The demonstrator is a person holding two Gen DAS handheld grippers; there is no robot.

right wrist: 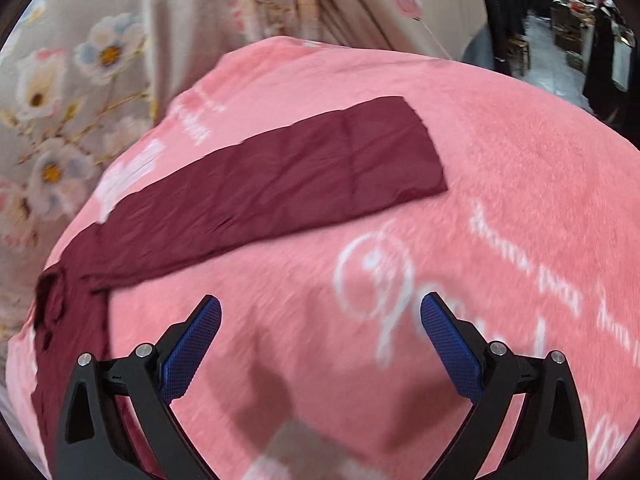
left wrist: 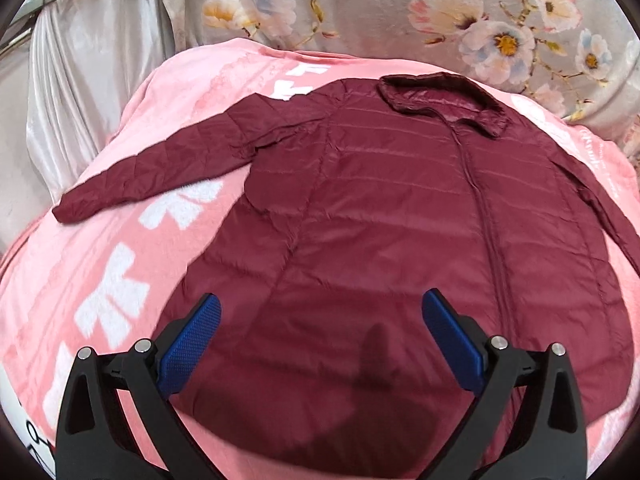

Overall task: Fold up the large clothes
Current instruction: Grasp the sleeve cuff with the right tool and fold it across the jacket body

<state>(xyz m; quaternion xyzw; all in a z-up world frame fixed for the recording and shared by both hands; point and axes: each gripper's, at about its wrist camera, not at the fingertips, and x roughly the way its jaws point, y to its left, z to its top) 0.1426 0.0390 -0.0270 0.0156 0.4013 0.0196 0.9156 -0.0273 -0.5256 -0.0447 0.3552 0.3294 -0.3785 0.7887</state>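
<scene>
A dark red quilted jacket (left wrist: 380,220) lies flat, front up, on a pink blanket (left wrist: 120,264), collar at the far side. Its left sleeve (left wrist: 160,164) stretches out to the left. My left gripper (left wrist: 320,312) is open and empty, hovering above the jacket's lower part. In the right wrist view the jacket's other sleeve (right wrist: 280,188) lies stretched across the pink blanket (right wrist: 500,168), cuff to the right. My right gripper (right wrist: 320,312) is open and empty above bare blanket, nearer than the sleeve.
A grey floral curtain (left wrist: 440,12) hangs behind the blanket, with a shiny white cloth (left wrist: 92,68) at the left. In the right wrist view a floral curtain (right wrist: 80,80) stands left, and a room with dark furniture (right wrist: 560,20) shows at the top right.
</scene>
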